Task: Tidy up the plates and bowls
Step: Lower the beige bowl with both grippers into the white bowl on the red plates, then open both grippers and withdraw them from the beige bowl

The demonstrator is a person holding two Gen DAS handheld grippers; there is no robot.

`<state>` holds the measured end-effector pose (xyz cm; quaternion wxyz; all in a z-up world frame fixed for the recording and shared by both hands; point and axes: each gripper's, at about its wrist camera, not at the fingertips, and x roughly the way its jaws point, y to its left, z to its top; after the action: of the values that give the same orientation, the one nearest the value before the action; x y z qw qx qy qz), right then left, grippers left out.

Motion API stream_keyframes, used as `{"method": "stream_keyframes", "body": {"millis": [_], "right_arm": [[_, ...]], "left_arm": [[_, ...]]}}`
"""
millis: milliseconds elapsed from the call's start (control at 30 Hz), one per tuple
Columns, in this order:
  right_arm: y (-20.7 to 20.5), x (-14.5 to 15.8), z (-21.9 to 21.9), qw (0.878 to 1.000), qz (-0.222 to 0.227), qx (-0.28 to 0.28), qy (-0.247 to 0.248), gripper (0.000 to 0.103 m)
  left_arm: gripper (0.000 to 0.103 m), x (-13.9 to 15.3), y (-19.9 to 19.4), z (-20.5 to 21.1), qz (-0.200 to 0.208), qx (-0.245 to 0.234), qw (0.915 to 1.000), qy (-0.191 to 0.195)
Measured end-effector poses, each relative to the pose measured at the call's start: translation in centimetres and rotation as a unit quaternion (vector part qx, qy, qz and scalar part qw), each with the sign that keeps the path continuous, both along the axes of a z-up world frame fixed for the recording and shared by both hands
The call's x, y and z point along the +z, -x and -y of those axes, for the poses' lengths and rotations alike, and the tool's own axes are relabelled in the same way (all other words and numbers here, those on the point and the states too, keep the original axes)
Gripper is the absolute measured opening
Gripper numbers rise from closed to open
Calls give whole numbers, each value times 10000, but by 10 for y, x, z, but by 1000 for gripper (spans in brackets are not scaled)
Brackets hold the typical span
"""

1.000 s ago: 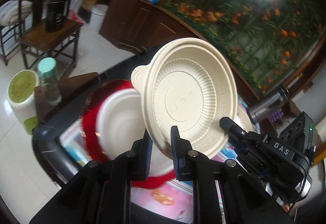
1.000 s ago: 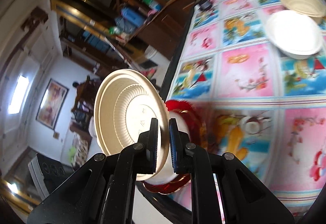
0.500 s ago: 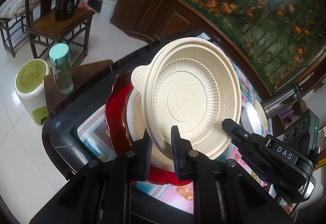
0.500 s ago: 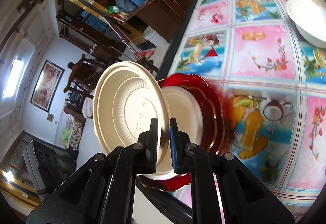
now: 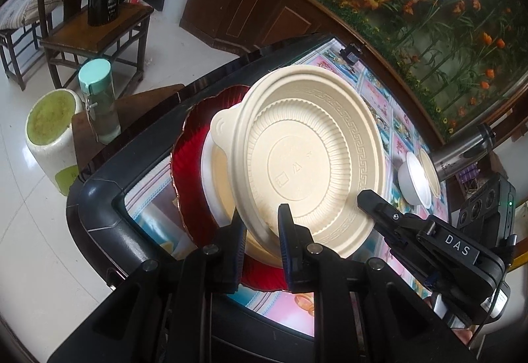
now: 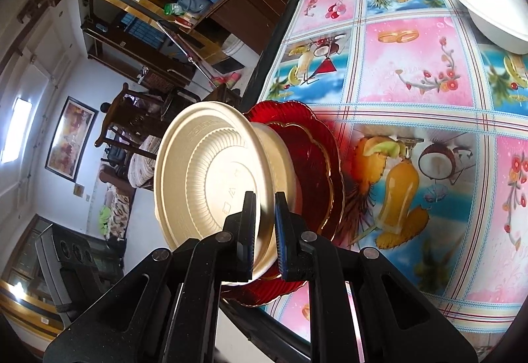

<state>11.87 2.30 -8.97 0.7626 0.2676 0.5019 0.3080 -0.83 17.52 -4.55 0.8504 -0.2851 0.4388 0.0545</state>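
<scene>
A dark-rimmed surface covered by a glossy pink-and-blue fruit-print cloth carries a scalloped red glass plate at its 7 o'clock edge, and a white round bowl at 1 o'clock, well apart, right wrist view.

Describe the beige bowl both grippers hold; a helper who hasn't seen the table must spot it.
Start at the table with the pink fruit-print cloth and go to its near edge, where a red plate lies. Tilted over it is the beige bowl, ribbed, with a key-pattern rim and a tab. Unlike the white bowl further along, it is gripped at its rim.
</scene>
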Motion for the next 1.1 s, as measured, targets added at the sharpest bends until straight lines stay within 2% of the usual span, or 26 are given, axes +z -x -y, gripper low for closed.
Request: {"method": "stream_keyframes", "body": {"millis": [67, 100, 133, 167, 200, 400, 533, 733, 933, 1000, 1100], "right_arm": [[0, -2, 0, 10000, -23, 8, -20, 12], [0, -2, -1, 10000, -19, 5, -5, 12], [1, -2, -1, 10000, -5, -1, 18, 12], [1, -2, 0, 10000, 10, -11, 31, 12], [1, -3, 0, 10000, 6, -25, 34, 12], [0, -2, 4, 10000, 11, -57, -6, 12], [-2, -4, 8, 10000, -33, -74, -51, 12], [-4, -5, 16, 9995, -48, -72, -295, 12], [-2, 9, 42, 9984, 368, -274, -345, 13], [-4, 9, 55, 9978, 384, -389, -384, 14], [-8, 7, 76, 9967, 363, -598, -404, 17]], "left_arm": [[19, 5, 1, 4, -20, 54, 9994, -340], [23, 8, 2, 7, 5, 79, 9979, -647], [26, 10, 2, 8, 16, 83, 9970, -765], [35, 11, 2, 9, 17, 74, 9965, -830], [41, 11, 2, 10, 28, 41, 9967, -815], [46, 13, 4, 6, 45, 106, 9936, -1125], [47, 17, 10, -1, 77, 225, 9929, -1165], [52, 32, 18, -1, 329, 376, 9908, -1254], [62, 42, 12, 39, 631, -225, 9878, -1407], [68, 43, 9, 58, 687, -516, 9859, -1434], [71, 39, 3, 87, 676, -1005, 9821, -1443]]}}
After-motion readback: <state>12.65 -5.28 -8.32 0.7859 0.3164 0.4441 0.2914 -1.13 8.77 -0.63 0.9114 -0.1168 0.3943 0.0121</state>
